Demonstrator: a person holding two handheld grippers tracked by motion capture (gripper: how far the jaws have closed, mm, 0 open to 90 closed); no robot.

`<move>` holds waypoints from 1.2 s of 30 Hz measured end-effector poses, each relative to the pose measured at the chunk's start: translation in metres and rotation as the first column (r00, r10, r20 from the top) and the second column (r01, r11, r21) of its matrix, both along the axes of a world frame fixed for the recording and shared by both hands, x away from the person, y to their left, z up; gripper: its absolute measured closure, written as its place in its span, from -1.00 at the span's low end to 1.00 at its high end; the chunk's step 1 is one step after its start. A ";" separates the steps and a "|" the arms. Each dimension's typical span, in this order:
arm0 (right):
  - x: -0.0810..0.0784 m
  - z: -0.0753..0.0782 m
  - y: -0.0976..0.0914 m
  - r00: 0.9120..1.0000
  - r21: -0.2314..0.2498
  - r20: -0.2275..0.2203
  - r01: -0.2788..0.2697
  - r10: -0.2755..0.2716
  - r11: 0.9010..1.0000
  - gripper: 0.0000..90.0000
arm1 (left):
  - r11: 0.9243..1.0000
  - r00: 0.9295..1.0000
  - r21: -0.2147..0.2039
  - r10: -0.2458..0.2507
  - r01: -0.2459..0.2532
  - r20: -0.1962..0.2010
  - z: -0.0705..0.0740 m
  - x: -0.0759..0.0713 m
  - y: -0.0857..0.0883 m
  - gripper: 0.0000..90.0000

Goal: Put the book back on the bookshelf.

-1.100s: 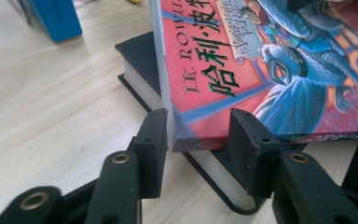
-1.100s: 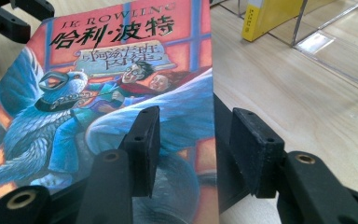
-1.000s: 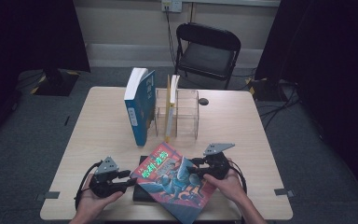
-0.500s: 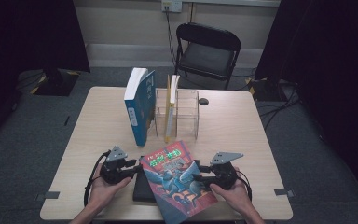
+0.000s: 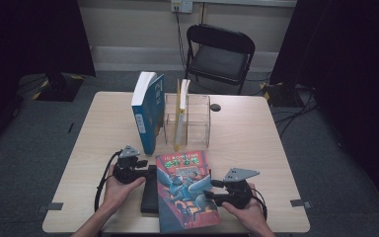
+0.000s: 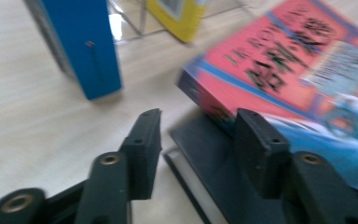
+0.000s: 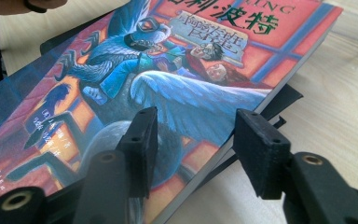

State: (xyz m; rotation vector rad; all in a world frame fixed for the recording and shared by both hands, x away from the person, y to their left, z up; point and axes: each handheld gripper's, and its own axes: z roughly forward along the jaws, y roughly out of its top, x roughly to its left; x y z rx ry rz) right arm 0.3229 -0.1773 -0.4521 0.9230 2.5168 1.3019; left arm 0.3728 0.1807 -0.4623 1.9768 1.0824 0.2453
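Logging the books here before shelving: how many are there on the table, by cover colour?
Red and blue illustrated book: 1
Black book beneath it: 1
Blue book standing upright: 1
Yellow book in the clear rack: 1
Total: 4

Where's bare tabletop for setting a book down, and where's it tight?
Free: the table's right half, from the clear rack to the right edge, and the left strip beside the upright blue book. Crowded: front centre, where the red book lies on a black book between both grippers.
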 end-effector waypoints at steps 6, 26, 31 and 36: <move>0.014 -0.006 0.005 0.999 0.029 -0.022 0.037 -0.036 0.999 -0.32 | 0.999 0.999 -0.004 -0.053 0.053 -0.006 0.007 -0.023 -0.003 0.20; -0.003 -0.006 0.016 0.997 0.024 -0.048 0.058 -0.057 0.998 -0.43 | 0.999 0.999 -0.026 -0.036 0.035 -0.033 0.005 -0.021 -0.003 0.33; 0.000 -0.006 0.020 0.997 0.017 -0.012 0.076 -0.076 0.997 -0.41 | 0.999 0.999 -0.019 -0.036 0.035 -0.031 0.007 -0.017 -0.002 0.34; 0.005 -0.007 0.022 0.997 0.021 -0.008 0.077 -0.077 0.997 -0.38 | 0.996 0.998 -0.074 -0.048 0.046 -0.035 0.012 -0.023 0.001 0.18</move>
